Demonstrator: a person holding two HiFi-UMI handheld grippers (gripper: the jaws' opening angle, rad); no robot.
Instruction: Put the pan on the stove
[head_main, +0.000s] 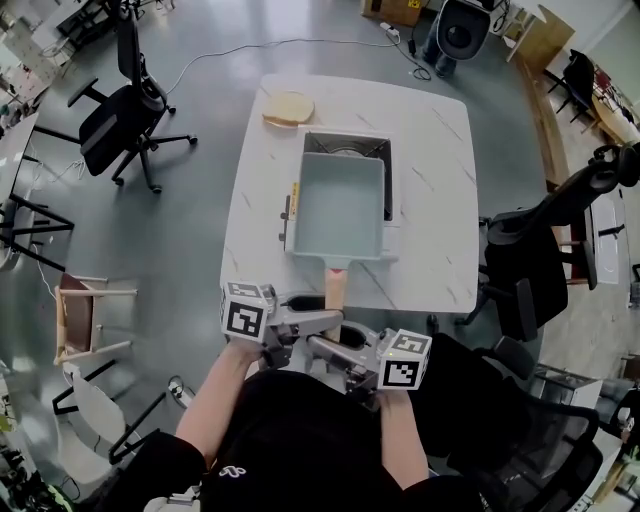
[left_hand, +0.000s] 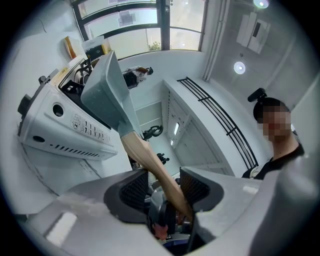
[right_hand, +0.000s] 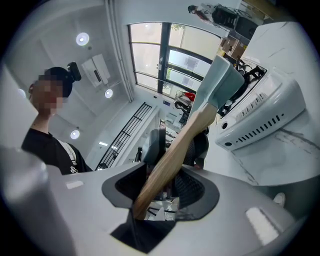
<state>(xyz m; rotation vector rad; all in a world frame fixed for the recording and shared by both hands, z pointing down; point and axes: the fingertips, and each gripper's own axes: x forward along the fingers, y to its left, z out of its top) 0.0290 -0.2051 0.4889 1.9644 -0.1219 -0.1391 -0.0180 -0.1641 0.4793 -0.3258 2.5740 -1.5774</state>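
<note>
A grey-blue rectangular pan (head_main: 335, 205) rests on the white portable stove (head_main: 345, 148) on the table, its wooden handle (head_main: 336, 285) reaching past the front edge. Both grippers meet at the handle's end. In the left gripper view the handle (left_hand: 150, 160) runs between the jaws of the left gripper (left_hand: 165, 187), leaning on one pad with a gap at the other. In the right gripper view the handle (right_hand: 175, 150) fills the space between the pads of the right gripper (right_hand: 160, 187), which is shut on it. From the head view the left gripper (head_main: 318, 322) and right gripper (head_main: 335, 348) sit side by side.
The white marble table (head_main: 430, 200) carries a round wooden board (head_main: 288, 107) at its far left corner. Office chairs stand at the left (head_main: 125, 120) and right (head_main: 530, 260). A small wooden stool (head_main: 85, 315) is on the floor at my left.
</note>
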